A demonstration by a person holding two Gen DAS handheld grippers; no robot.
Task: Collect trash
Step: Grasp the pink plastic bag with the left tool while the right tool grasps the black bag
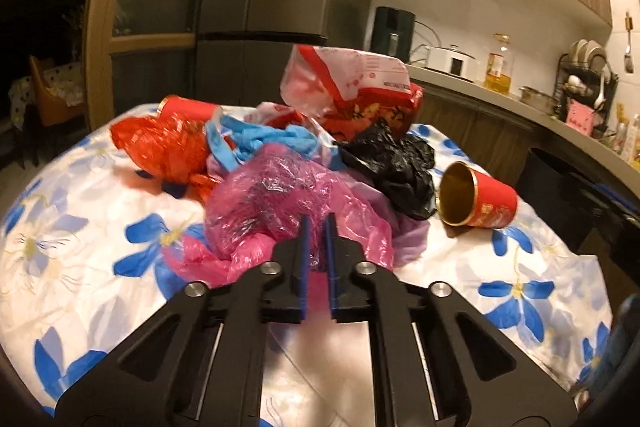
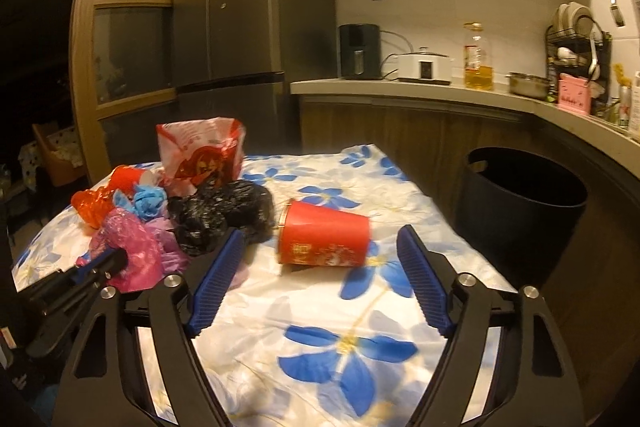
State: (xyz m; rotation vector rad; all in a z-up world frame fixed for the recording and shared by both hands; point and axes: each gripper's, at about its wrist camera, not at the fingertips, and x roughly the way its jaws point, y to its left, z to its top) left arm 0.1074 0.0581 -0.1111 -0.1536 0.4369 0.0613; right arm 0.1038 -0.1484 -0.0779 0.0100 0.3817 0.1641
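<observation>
A heap of trash lies on the flowered tablecloth [image 1: 80, 267]. My left gripper [image 1: 319, 223] is shut on the pink plastic bag [image 1: 272, 203], also seen in the right wrist view [image 2: 132, 247]. Behind it lie a red crinkled bag [image 1: 160, 147], a blue bag [image 1: 260, 139], a black bag [image 1: 396, 163] and a red-and-white printed bag [image 1: 352, 83]. A red paper cup [image 2: 324, 239] lies on its side, right in front of my open, empty right gripper [image 2: 320, 239]. A second red cup [image 1: 188, 107] lies at the back left.
A black bin [image 2: 520, 203] stands on the floor right of the table. Behind it runs a counter [image 2: 420, 87] with an oil bottle, cooker, pot and dish rack. A dark fridge [image 2: 240, 7] and wooden cabinet stand at the back.
</observation>
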